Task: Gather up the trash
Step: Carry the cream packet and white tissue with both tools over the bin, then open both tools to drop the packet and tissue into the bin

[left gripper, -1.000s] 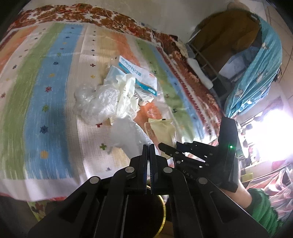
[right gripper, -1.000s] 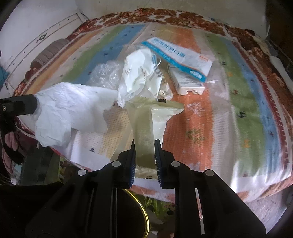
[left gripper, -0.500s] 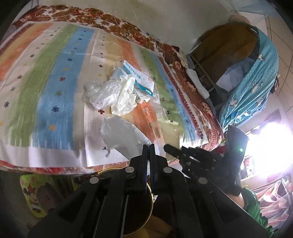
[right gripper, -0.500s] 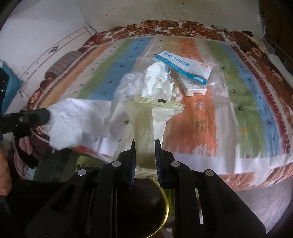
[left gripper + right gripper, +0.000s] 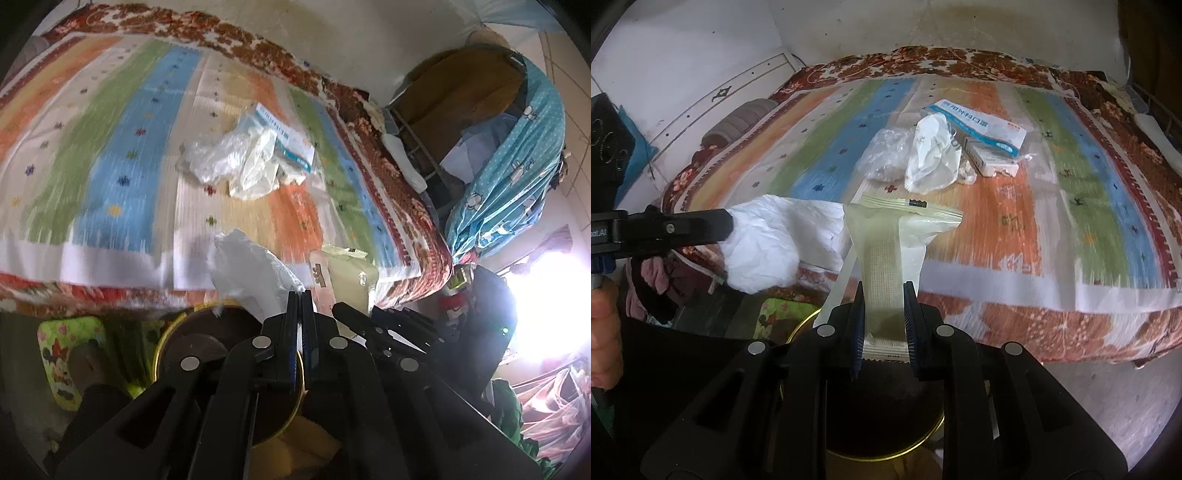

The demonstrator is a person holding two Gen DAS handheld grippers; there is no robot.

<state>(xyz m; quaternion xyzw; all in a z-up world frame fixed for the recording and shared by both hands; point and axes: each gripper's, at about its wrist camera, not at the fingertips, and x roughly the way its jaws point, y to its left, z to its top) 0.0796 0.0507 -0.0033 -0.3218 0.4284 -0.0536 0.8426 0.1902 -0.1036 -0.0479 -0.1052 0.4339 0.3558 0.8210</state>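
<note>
- Striped bedspread [image 5: 1015, 236] fills the background of both my wrist views, with a round gold-rimmed bin [image 5: 886, 435] on the floor just off the bed's edge.
- My right gripper [image 5: 884, 325] is clamped on a pale yellowish wrapper [image 5: 890, 251], its jaws a little apart with the packet standing up between them, directly above the bin.
- My left gripper [image 5: 300, 314] has its jaws pressed together on a crumpled white tissue [image 5: 255, 273], which fans out beyond the tips.
- Both grippers tilt downward, side by side, the tissue touching the wrapper's edge in the right view.
- A hand [image 5: 604, 325] grips the left gripper's handle at the frame edge.
- Farther up the bedspread lie a clear plastic bag [image 5: 886, 155], a crumpled white wrapper [image 5: 932, 155] and a blue-and-white box [image 5: 979, 125], heaped together.
</note>
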